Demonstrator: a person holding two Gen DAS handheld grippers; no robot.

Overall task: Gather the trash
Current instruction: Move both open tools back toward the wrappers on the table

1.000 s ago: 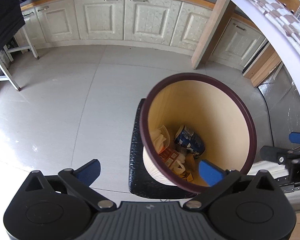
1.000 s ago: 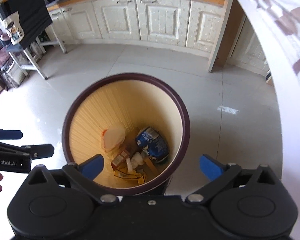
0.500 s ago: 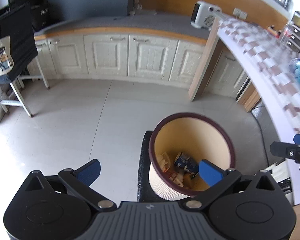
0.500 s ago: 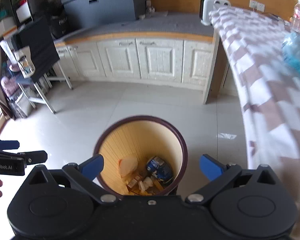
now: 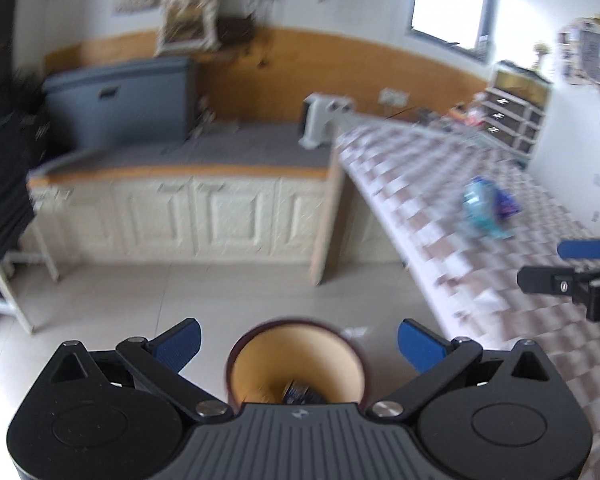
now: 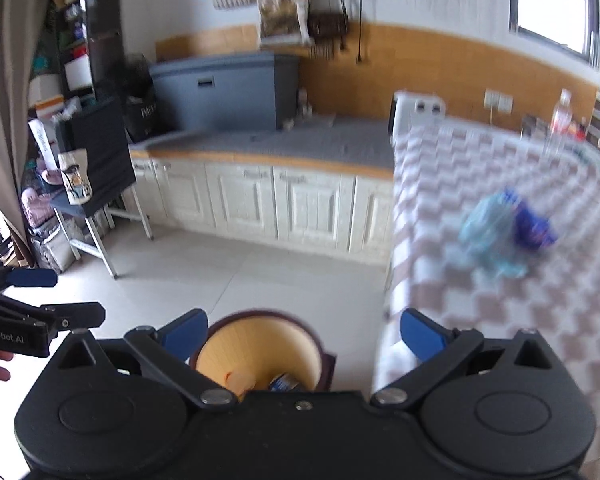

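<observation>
While both tools hang wide and empty above the bin [image 6: 260, 354], the blue wrapper [image 6: 500, 232] lies far right on the checkered counter [image 6: 500, 320]. Right tool [image 6: 302, 334] looks nearer than left tool [image 5: 298, 340].

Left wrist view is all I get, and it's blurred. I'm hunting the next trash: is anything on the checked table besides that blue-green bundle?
Observer: Yes. The right wrist view shows a clear bottle standing upright at the far end of the table, beyond the blue-green bundle.
Operator: And in the bin I only make out a dark blue pack.
Observer: Inside the bin, a pale orange piece lies left of the dark blue pack.
</observation>
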